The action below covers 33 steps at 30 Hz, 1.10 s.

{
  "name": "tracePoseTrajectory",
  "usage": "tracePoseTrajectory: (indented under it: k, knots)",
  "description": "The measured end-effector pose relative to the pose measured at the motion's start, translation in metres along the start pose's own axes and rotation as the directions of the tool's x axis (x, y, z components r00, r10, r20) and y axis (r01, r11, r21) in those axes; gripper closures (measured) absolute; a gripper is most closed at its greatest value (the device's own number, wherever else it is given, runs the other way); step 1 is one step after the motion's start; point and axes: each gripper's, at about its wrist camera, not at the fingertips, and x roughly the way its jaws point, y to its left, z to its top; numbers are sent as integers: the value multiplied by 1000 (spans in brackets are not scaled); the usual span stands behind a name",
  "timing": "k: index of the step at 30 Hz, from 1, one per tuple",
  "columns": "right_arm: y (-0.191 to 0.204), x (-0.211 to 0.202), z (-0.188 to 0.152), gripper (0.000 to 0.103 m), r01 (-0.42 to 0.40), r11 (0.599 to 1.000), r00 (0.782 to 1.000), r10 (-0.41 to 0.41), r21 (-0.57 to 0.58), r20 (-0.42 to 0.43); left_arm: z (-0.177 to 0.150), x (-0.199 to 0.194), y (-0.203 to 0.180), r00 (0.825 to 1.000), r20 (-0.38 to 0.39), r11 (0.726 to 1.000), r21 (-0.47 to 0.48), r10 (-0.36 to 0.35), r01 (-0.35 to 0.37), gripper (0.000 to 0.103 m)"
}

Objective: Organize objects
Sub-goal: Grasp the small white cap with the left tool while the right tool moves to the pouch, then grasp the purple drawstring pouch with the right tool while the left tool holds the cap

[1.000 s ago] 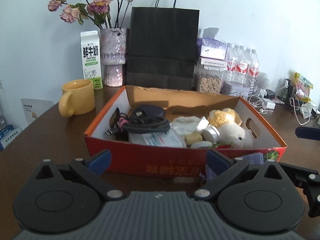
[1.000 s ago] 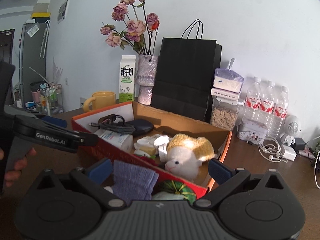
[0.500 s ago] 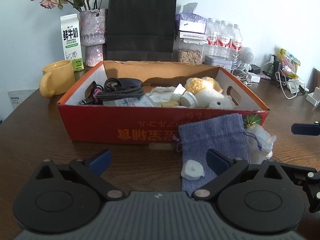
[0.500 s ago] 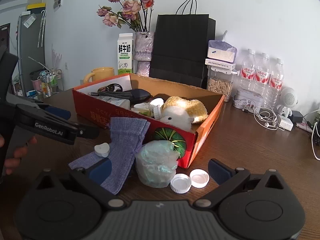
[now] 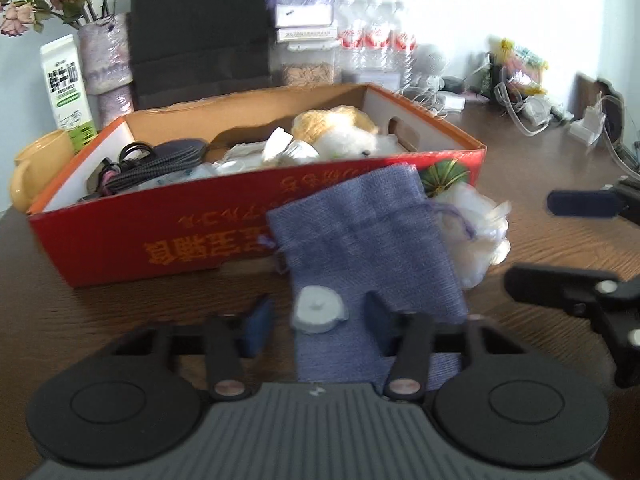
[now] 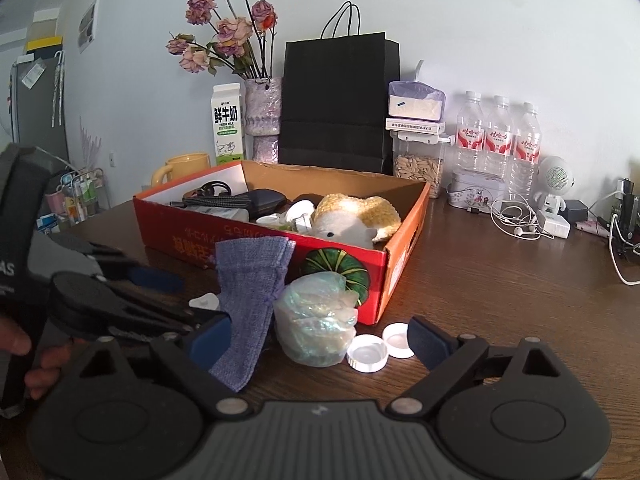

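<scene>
Closing in over the pouch, the left gripper is narrowing its fingers around the pouch's near end and the small white piece lying on it; the pads are not yet pressing, so nothing is gripped. The purple pouch is lying flat on the tabletop, its far end leaning against the front wall of the red box. Just beside it on the right, a crumpled plastic bag is sitting against the box corner, touching the pouch's edge. The right gripper is hanging low over that bag, its fingers closing too but still spread wide, with the bag and two white caps lying between them and untouched. Inside the box, a plush toy, a coiled cable and small jars are sitting in a jumble. Behind the box, a black bag, a milk carton, a yellow mug and three water bottles are lining the wall.
</scene>
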Motion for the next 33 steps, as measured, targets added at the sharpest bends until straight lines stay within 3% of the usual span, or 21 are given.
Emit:
tracePoseTrajectory:
  k: [1,10,16,23,27,33]
  knots:
    - [2,0,0,16,6,1000,1000,-6,2,3,0,-1,0,1000,2,1000,4,-5,5,75]
    - [21,-7,0,46,46,998,998,-48,43,40,-2,-29,22,997,75,999,-39,-23,26,75]
    - [46,-14,-1,46,28,999,998,-30,35,49,-9,-52,45,996,91,998,-63,0,5,75]
    - [76,16,-3,45,25,999,997,-22,38,-80,-15,-66,60,994,106,997,-74,-19,27,75]
    - [84,28,-2,31,50,998,992,-45,46,-115,-18,-67,69,994,107,996,-79,-33,42,75]
    - [91,47,5,26,87,994,986,-77,60,-151,-19,-64,81,994,103,994,-96,-43,53,75]
